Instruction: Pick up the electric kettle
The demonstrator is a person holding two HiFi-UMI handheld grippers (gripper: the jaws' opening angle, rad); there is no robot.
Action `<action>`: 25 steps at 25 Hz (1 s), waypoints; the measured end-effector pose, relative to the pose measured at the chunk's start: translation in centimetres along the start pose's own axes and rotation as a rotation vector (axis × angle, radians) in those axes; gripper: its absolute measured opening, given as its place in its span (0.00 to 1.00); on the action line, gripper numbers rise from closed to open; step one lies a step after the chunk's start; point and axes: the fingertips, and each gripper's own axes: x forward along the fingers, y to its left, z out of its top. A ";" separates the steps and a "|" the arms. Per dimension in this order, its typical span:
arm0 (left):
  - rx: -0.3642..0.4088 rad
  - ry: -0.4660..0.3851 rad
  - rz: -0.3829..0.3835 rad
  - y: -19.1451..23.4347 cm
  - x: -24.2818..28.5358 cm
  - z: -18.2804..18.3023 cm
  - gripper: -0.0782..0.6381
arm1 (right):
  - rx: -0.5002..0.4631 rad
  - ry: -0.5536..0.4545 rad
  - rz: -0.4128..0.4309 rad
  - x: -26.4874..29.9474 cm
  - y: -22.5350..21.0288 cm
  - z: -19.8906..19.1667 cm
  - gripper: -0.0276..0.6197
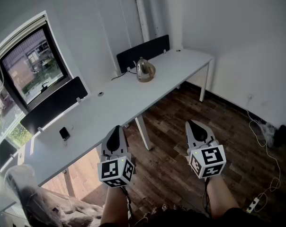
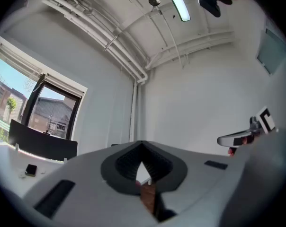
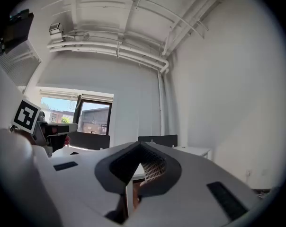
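Hand-held grippers [image 1: 116, 128] [image 1: 193, 123], desk [image 1: 115, 103], phone [image 1: 64, 133], kettle [image 1: 145, 70] beyond

The head view looks steeply down past the left gripper [image 1: 116, 129] and right gripper [image 1: 192, 124] onto the desk [image 1: 133, 98]; both gripper views face level, sharing the window [image 2: 48, 117].

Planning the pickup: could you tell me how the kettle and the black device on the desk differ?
The electric kettle is shiny and rounded; the black device is dark and flat. The kettle is much larger than the device. Both rest on the white desk.
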 end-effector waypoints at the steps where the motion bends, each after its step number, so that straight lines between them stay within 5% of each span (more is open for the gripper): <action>1: 0.000 0.001 0.000 -0.2 0.1 -0.1 0.10 | 0.003 0.002 -0.002 0.0 -0.3 -0.2 0.05; 18: -0.023 0.016 0.016 -2.8 1.0 -1.6 0.10 | 0.033 0.022 0.016 -0.3 -3.1 -1.6 0.05; 25: -0.034 0.028 0.034 -3.8 0.7 -2.4 0.10 | 0.141 0.008 0.062 -0.3 -4.5 -2.1 0.05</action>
